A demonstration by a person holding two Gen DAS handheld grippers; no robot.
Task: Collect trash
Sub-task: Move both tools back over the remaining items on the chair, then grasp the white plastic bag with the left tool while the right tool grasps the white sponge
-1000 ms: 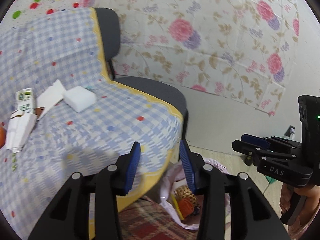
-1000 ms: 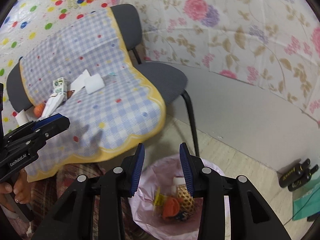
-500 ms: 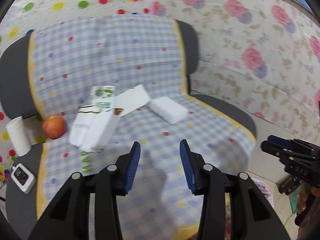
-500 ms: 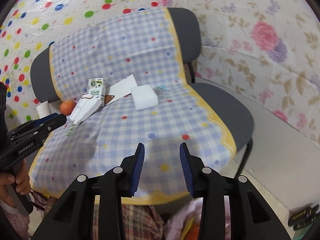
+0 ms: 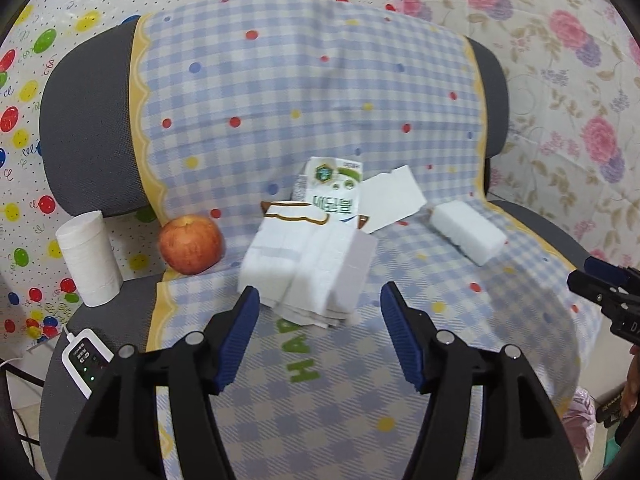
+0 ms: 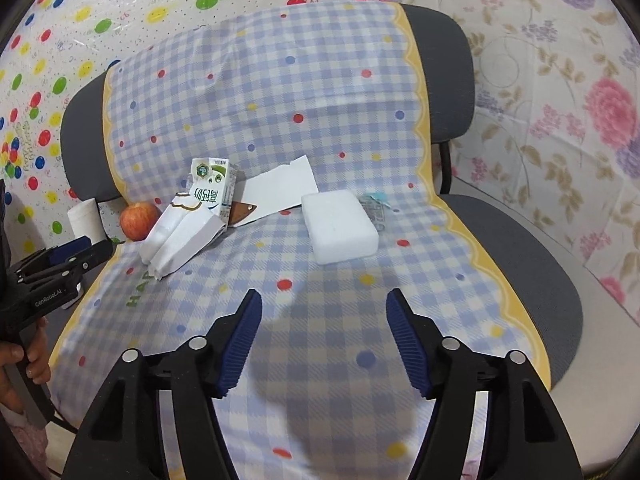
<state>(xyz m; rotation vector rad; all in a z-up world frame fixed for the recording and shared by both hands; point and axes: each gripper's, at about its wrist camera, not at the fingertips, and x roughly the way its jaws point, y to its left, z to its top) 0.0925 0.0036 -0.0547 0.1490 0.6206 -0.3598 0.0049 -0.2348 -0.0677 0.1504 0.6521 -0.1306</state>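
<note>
left gripper (image 5: 316,308): jaws just opened wider, nothing between, folded white paper bag (image 5: 308,264) dead ahead on chair cloth, long axis running away from it | right gripper (image 6: 324,312): likewise just opened, empty, foam block (image 6: 340,227) ahead, farther off | left nearer its target

Left wrist view: looks forward and down, close over the checked blue cloth (image 5: 304,92) on the grey chair. Right wrist view: same aim, set farther right. Both share the green-printed white carton (image 5: 334,194) (image 6: 212,192), at 12 and 11 o'clock.
</note>
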